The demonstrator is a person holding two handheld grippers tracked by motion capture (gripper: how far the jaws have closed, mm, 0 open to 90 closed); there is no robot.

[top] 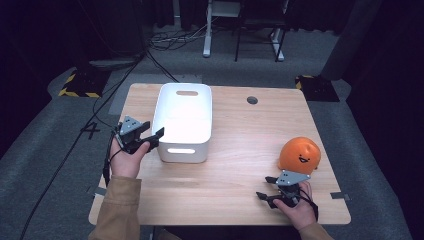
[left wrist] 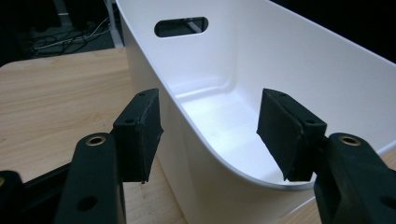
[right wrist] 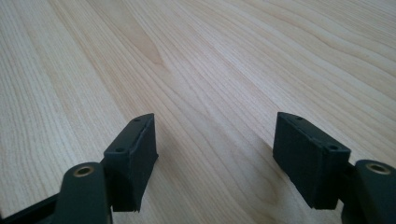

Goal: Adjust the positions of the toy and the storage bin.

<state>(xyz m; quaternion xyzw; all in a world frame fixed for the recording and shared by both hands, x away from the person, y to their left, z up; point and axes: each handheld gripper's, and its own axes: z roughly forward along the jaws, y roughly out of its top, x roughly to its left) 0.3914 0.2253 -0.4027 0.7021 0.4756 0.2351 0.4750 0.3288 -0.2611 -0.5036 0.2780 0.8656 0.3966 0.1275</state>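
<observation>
We see our left gripper [top: 148, 136] at the near left corner of the white plastic rectangular bin with cut-out handles [top: 184, 107], which stands on the light wooden table [top: 240, 145] left of centre, its long axis running away from us. In the left gripper view the jaws straddle the bin's wall [left wrist: 201, 154]: one pad sits outside it, over the table, the other hangs inside over the bin's floor, and the thin rim passes between them. A clear gap remains on both sides, so the jaws are partly open and grip nothing yet.

The relation that matters is this one: the wall lies directly between the pads and runs roughly along the gripper's line of sight, so we judge that closing the jaws across it, without further travel, would pinch the rim near that corner. The inner pad looks farther from the wall than the outer one, so a small shift toward the bin's inside may be unnecessary, but an uneven squeeze could nudge the light bin sideways.

Our right gripper [top: 276, 192] rests well apart at the near right of the table, just in front of the round orange toy with a smiling face [top: 299, 155]. Its jaws stand wide over bare wood [right wrist: 210, 93] and hold nothing. The left hand is plainly the nearer one to the bin.
</observation>
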